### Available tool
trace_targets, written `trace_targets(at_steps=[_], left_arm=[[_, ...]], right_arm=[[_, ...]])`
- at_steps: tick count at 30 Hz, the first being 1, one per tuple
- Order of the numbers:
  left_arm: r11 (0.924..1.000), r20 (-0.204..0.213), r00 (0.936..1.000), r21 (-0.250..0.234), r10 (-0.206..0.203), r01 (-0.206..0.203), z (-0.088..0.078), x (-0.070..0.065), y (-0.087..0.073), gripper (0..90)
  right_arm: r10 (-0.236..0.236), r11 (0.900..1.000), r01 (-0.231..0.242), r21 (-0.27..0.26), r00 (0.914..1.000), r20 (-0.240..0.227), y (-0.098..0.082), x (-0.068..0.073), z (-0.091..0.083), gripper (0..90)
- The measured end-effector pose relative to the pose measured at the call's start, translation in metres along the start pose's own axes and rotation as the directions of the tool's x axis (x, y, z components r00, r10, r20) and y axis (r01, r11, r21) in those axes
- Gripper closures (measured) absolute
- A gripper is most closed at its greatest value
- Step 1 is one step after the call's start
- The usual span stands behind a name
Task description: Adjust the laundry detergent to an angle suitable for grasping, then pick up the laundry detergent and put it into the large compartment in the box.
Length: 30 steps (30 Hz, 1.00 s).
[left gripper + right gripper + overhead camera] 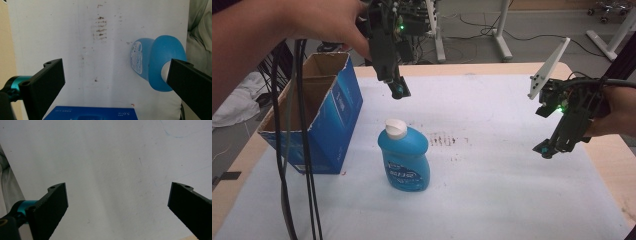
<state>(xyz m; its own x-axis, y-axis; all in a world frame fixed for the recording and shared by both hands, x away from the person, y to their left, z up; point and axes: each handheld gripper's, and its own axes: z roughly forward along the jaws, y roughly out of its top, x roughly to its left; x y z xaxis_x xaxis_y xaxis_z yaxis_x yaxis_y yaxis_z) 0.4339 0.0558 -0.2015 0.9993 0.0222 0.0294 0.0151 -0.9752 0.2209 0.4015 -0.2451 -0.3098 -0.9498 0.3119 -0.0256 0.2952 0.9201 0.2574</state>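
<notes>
We saw the blue bottle (404, 159) standing upright, white cap (395, 128) up, long axis vertical, mid-bench on the white sheet (492, 175) just beside the open blue box (314, 117). The left gripper (399, 90) hovered above and behind it, fingers spread wide and empty, bottle off to one side of its fingers in the left gripper view. The right gripper (546, 149) hung well apart, fingers also spread, so we judged left nearer for any grasp.

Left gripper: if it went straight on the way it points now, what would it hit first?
Probably the white table cover, between the blue detergent bottle and the blue cardboard box. The left gripper is open; depth is unclear.
</notes>
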Motion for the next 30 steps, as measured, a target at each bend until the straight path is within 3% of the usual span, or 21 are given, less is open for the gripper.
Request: trace_targets(at_steps=[4,10,17,30], left_arm=[[1.0000,-0.001,1.0000,0.000,0.003,-0.003,-0.001,-0.002,-0.001,1.7],[0.9996,0.019,0.9995,0.017,0.023,-0.024,-0.002,-0.018,0.001,1.6],[0.9992,0.033,0.9990,0.022,0.032,-0.032,0.000,-0.029,0.004,1.7],[0.9991,0.043,0.9990,0.040,0.012,-0.014,0.008,-0.043,0.004,1.7]], right_arm=[[0.001,1.000,-0.001,0.003,1.0000,0.000,0.000,0.000,0.000,1.9],[0.003,1.000,-0.003,0.000,1.0000,0.003,0.000,-0.001,0.000,1.9],[0.008,1.000,-0.008,-0.005,1.0000,0.005,-0.001,-0.001,-0.002,1.9],[-0.005,1.000,0.005,-0.011,0.9999,0.009,0.000,0.001,-0.002,1.9]])
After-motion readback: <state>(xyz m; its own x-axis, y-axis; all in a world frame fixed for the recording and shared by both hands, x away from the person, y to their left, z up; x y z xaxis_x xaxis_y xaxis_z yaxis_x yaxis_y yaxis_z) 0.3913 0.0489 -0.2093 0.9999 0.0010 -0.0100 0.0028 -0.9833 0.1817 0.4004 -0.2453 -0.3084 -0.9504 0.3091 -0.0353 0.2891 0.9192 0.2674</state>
